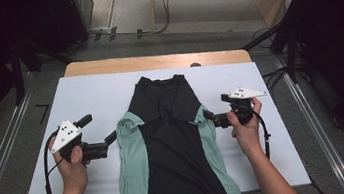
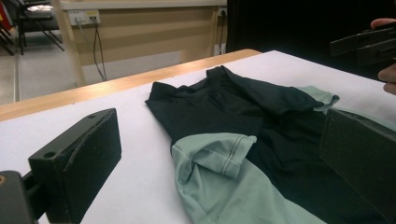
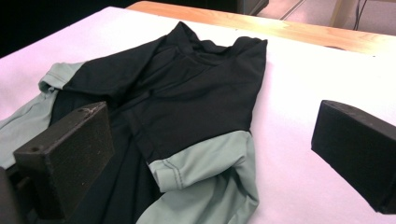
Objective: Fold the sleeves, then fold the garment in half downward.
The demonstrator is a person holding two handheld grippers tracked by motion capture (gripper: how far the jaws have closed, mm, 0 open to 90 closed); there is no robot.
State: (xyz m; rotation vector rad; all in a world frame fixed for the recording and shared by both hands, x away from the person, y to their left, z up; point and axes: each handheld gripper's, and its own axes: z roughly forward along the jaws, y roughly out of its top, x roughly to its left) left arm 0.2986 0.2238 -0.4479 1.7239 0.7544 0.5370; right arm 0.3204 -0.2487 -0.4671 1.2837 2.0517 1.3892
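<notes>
Progress: we've folded both sleeves onto the black-and-mint jersey shirt (image 1: 171,142) | left gripper (image 1: 111,137) released, right gripper (image 1: 208,114) released | body fold remains

**Bright bench, dark surround**

Even light from overhead falls on the white sheet (image 1: 89,95) covering the bench (image 1: 155,61), and the room around it sinks into near black at both sides of the high view. Shadows are soft and short; a faint one lies under the left gripper (image 1: 111,138). In the right gripper view the sheet glares almost to pure white toward the bench's far edge. The black parts of the shirt (image 1: 171,142) lose nearly all fold detail. Close up, the fingers (image 2: 77,158) look slightly soft. All three pictures are grainy and low in sharpness.
</notes>
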